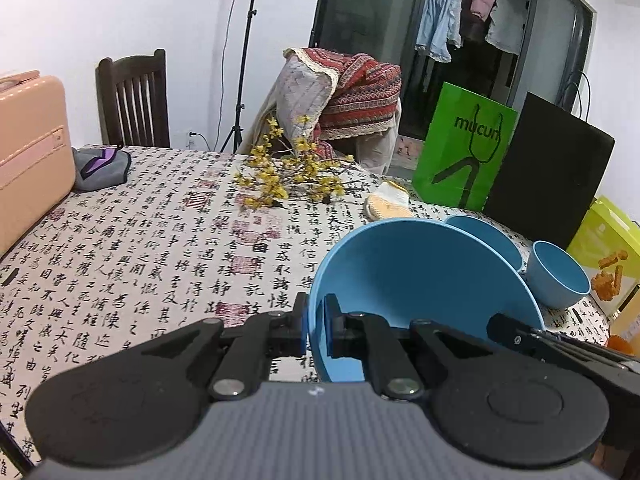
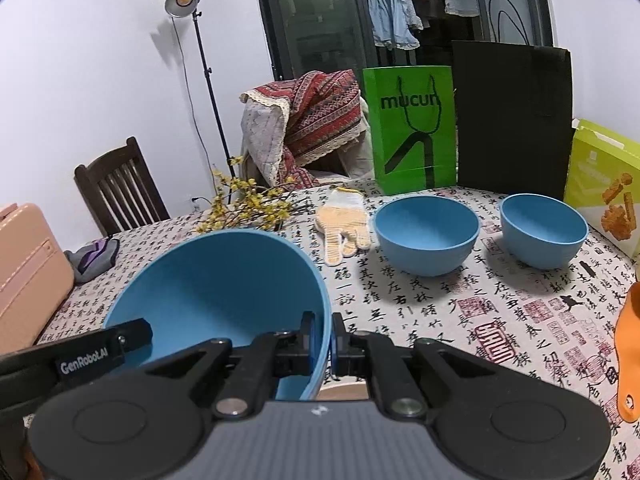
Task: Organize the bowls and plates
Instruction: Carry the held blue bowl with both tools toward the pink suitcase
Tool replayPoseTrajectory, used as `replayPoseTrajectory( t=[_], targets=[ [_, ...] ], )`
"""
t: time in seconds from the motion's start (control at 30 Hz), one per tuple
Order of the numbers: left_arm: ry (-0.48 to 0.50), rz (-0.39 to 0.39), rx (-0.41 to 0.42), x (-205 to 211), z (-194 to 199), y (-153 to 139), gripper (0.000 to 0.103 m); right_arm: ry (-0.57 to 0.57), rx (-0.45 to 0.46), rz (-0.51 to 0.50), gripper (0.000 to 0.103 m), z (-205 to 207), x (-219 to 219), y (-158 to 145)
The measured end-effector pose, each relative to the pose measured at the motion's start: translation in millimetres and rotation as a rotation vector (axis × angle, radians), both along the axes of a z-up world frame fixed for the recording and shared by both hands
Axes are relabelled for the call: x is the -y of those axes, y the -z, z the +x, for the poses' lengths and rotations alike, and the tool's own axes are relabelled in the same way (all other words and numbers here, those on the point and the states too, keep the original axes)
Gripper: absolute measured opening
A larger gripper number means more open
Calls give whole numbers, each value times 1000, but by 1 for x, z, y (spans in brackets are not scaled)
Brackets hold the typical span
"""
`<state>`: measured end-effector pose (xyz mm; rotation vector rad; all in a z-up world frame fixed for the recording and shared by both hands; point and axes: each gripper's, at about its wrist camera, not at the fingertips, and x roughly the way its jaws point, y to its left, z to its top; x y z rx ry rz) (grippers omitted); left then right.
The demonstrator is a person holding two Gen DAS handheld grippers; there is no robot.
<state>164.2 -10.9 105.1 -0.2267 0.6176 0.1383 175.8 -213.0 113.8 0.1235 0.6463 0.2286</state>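
Pinching one large blue bowl (image 1: 420, 280) from both sides: left hand-held gripper (image 1: 316, 326) clamped on the rim at the bowl's left side, right hand-held gripper (image 2: 322, 340) clamped on the rim at its right side, one finger inside and one outside the wall each time. Bowl is tilted, mouth facing toward the cameras and upward, rim plane steep rather than level; round, so no long axis. It sits over the near part of the bench (image 1: 160, 240); can't tell whether its base touches the cloth.

Medium blue bowl (image 2: 427, 234) and small blue bowl (image 2: 543, 230) stand upright, mouths up, apart from each other, on the far right of the bench. Just behind them: green bag (image 2: 412, 128), black bag (image 2: 512, 116), yellow-green box (image 2: 604, 184) near the right edge.

Knit glove (image 2: 342, 224) lies flat, just left of the medium bowl. Yellow flower branches (image 1: 296, 168) lie toward the far edge. Pink case (image 1: 28, 156) and grey cloth (image 1: 100, 166) crowd the left edge. Bare patterned cloth stays open mid-left and in front of the two bowls. Orange object (image 2: 630, 352) at the near right edge.
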Motion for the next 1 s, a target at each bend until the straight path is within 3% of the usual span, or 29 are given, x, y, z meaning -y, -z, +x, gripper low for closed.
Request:
replayPoseTrajectory(
  t=[1.0],
  targets=[
    [-75, -9, 4, -59, -27, 5, 8, -82, -12, 19, 7, -15, -59, 6]
  ],
)
